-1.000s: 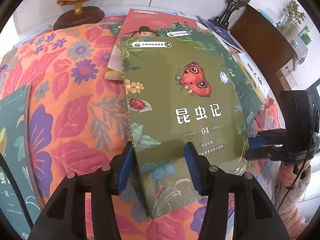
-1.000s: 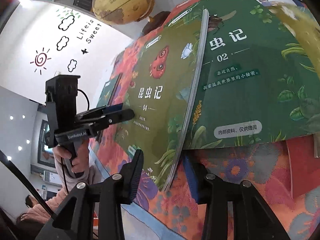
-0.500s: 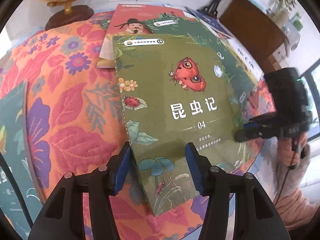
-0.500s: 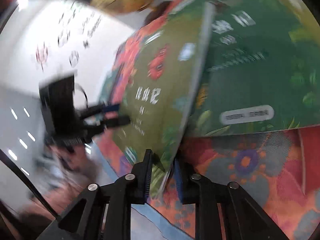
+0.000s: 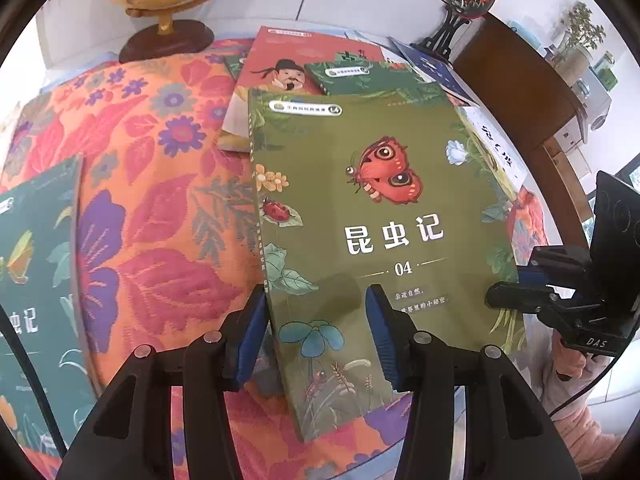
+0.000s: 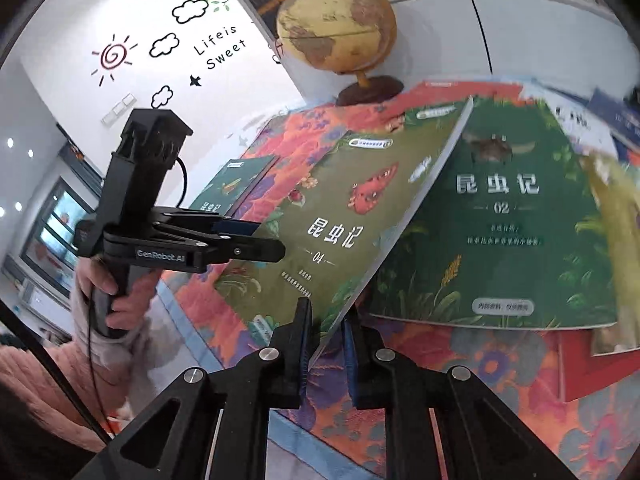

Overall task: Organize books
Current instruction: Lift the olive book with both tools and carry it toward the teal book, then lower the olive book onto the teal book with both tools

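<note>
Slippage worries us: our right gripper (image 6: 326, 338) pinches only the olive book (image 6: 320, 216) corner, our left gripper (image 5: 314, 336) gapes without contact, so the tilted cover may slide free.

Left wrist view: sits just behind the left claw (image 5: 316, 320), looks steeply down at the olive book (image 5: 372, 220), very near. Right wrist view: sits behind the right claw (image 6: 326, 344), looks slanting down from the book's near right corner, facing left and far. Shared by both: the olive book (image 6: 320, 232), the flowery worktop (image 5: 160, 208), the globe (image 6: 336, 32). Each claw seen from the other view.
</note>
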Demonstrator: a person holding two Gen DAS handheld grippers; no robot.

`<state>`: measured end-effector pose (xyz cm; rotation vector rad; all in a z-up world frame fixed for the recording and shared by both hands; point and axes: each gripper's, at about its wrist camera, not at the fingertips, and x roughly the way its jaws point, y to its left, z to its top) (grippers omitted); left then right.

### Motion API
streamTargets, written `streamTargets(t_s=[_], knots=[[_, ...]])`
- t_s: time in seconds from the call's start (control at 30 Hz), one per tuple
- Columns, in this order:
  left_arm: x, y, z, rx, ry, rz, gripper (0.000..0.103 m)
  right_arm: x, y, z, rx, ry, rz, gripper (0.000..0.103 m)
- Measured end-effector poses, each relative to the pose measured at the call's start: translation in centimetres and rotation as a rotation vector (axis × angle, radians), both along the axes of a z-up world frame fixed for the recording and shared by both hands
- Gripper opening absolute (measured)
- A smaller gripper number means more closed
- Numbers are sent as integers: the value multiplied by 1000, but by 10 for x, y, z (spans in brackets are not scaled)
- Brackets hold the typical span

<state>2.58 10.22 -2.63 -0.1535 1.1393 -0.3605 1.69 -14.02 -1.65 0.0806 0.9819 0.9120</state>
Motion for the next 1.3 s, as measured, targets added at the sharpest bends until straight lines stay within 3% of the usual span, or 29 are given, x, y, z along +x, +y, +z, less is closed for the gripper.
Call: streamTargets(t_s=[0.3, 0.73, 1.03, 1.3], knots=[[-8, 6, 21, 5, -64, 4, 45, -18, 4, 12, -17, -154, 23, 14], [-22, 14, 49, 44, -153, 39, 45, -22, 21, 27, 6, -151, -28, 15], [-49, 52, 80, 64, -207, 88, 46, -36, 66, 58, 6, -195, 4, 15], [-75, 107, 83, 74, -210, 178, 45, -49, 126, 67, -20, -212, 76, 15]])
